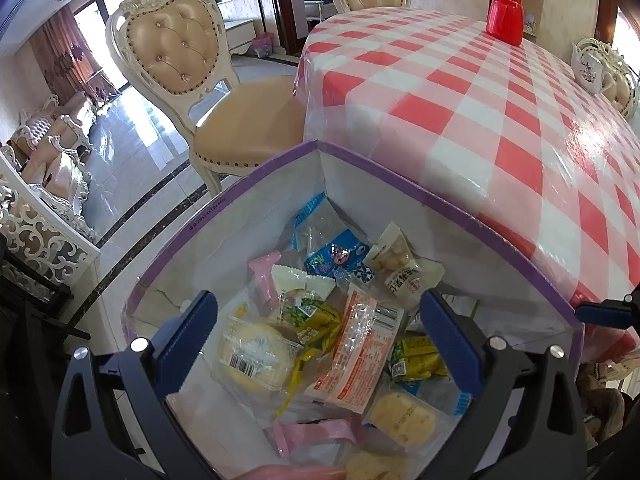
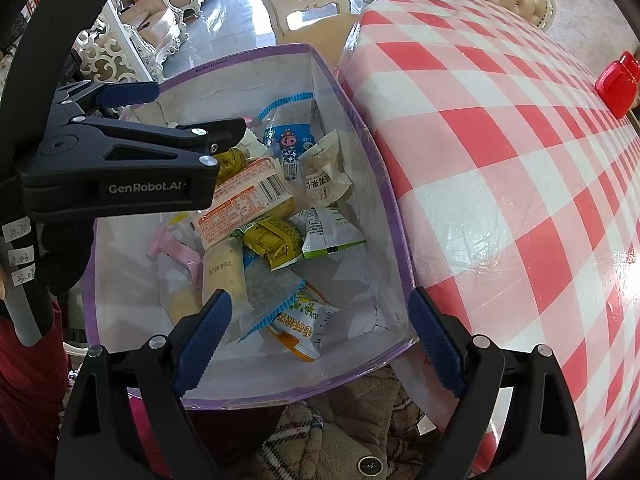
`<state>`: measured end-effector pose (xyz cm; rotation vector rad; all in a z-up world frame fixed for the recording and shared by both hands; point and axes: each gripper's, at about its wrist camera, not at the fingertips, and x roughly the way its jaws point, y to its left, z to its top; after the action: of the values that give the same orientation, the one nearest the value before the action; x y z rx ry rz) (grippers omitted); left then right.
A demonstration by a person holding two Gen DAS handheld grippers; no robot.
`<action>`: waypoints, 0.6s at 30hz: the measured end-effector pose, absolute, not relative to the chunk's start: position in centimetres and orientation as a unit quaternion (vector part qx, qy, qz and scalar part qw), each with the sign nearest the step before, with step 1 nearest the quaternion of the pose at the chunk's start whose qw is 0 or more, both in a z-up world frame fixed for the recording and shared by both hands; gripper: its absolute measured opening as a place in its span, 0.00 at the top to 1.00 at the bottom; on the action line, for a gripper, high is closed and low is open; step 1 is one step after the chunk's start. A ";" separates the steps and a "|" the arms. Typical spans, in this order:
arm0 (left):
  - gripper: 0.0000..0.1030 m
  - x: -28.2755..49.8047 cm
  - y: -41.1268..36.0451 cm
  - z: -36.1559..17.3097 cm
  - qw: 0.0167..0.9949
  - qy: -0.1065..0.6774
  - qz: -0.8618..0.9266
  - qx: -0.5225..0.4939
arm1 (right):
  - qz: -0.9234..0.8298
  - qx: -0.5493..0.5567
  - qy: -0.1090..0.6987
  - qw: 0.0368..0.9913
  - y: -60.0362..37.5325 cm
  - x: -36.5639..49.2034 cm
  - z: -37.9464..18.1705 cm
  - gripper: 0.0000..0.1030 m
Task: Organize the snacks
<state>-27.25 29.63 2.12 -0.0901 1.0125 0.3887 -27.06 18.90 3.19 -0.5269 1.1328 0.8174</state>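
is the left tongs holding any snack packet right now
No, the left tongs gape open above the purple-rimmed white box, fingers touching no packet.

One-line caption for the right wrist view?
Open right tool above purple-rimmed white box of wrapped snacks beside red-checked table.

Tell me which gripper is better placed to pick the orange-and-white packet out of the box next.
Left, probably. The left gripper is open over the box, its jaws to either side of the orange-and-white packet. The right gripper is also open but sits at the box's near end, over a different packet.
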 end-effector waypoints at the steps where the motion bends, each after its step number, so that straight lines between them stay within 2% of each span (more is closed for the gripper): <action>1: 0.02 -27.2 29.6 2.1 0.855 0.482 0.185 -0.043 | 0.372 -0.240 0.515 0.734 18.9 -27.1 3.2 0.16; 18: 0.02 -27.1 29.8 1.8 0.853 0.487 0.180 -0.049 | 0.371 -0.245 0.516 0.732 19.0 -27.3 3.0 0.16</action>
<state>-27.06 29.85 1.76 -0.1022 1.0250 0.3795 -27.26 19.04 3.02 -0.5398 1.1364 0.8162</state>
